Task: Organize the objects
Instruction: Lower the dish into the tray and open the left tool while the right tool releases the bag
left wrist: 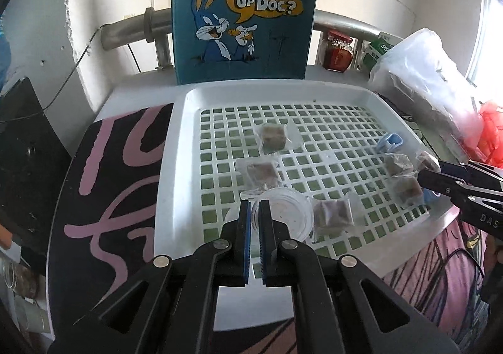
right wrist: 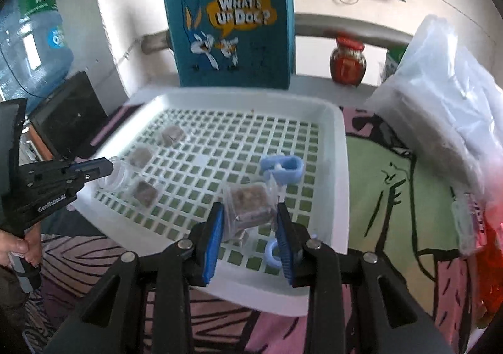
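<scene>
Step in hand: sorting the wrapped snack cubes on the white grid tray; judging by the layout, the cubes were bound for the clear jar.
Left gripper: jaws together, nipping the near rim of the jar, which lay tilted on its side at the tray's near left part.
Right gripper: jaws apart on either side of a wrapped cube; the blue pads sat just beside its wrapper, and whether they pressed on it was not clear.
Other cubes: one far back, one in the middle, one just beside the jar's mouth, and more clustered by the right gripper at the tray's right edge.
Other items on the tray: a blue clip beyond the right-hand cube and a pale blue ring near the right jaw.
Backdrop: a blue cartoon bag stood behind the tray, a red-lidded jar to its right.
Next move, as a judgement: close firmly on the cube, lift it clear of the clip and ring, and carry it across to the jar's mouth while the left gripper steadies the jar.
Risk: the slippery wrapper might slide out of a loose grip.
</scene>
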The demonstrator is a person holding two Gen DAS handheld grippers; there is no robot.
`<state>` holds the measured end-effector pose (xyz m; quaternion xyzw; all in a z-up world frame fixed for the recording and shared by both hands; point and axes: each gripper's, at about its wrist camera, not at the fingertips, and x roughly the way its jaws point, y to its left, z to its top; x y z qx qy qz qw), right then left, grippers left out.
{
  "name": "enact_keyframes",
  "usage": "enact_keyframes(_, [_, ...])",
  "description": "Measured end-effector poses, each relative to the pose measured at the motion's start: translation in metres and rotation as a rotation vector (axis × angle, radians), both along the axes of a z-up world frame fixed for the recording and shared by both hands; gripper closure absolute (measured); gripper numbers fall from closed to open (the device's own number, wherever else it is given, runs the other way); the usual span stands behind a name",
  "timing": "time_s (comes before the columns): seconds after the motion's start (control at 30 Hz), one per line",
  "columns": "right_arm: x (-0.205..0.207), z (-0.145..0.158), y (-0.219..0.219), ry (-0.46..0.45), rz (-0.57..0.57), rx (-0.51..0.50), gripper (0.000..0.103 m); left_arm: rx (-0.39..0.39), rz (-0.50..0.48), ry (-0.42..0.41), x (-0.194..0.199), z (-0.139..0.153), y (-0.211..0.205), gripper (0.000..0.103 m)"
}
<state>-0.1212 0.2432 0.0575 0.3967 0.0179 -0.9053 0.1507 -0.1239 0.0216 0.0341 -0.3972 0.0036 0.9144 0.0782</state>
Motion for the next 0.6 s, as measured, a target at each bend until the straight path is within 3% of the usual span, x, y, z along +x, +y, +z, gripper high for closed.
enact_keyframes(0.07, [-0.004, -0.004, 0.002, 0.006, -0.02, 0.009, 0.066, 0.008, -0.006, 0.002, -0.001, -0.001, 0.0, 0.091])
enact_keyframes(0.13, [-0.005, -0.007, 0.004, 0.018, -0.031, 0.011, 0.043, 0.022, -0.019, 0.008, 0.001, -0.001, 0.0, 0.062])
enact_keyframes(0.17, [-0.004, -0.006, 0.005, 0.028, -0.041, 0.009, 0.03, 0.021, -0.019, 0.018, 0.002, 0.0, 0.0, 0.055])
enact_keyframes(0.23, [0.001, 0.002, 0.01, 0.062, -0.047, -0.016, 0.029, 0.021, -0.02, 0.053, 0.009, 0.008, 0.0, 0.037])
enact_keyframes(0.3, [0.011, 0.017, 0.016, 0.098, -0.05, -0.047, 0.029, 0.033, -0.015, 0.092, 0.017, 0.022, -0.002, 0.029])
enact_keyframes(0.6, [0.092, 0.116, 0.041, 0.343, -0.038, -0.133, 0.027, 0.083, 0.021, 0.31, 0.078, 0.102, -0.02, 0.007])
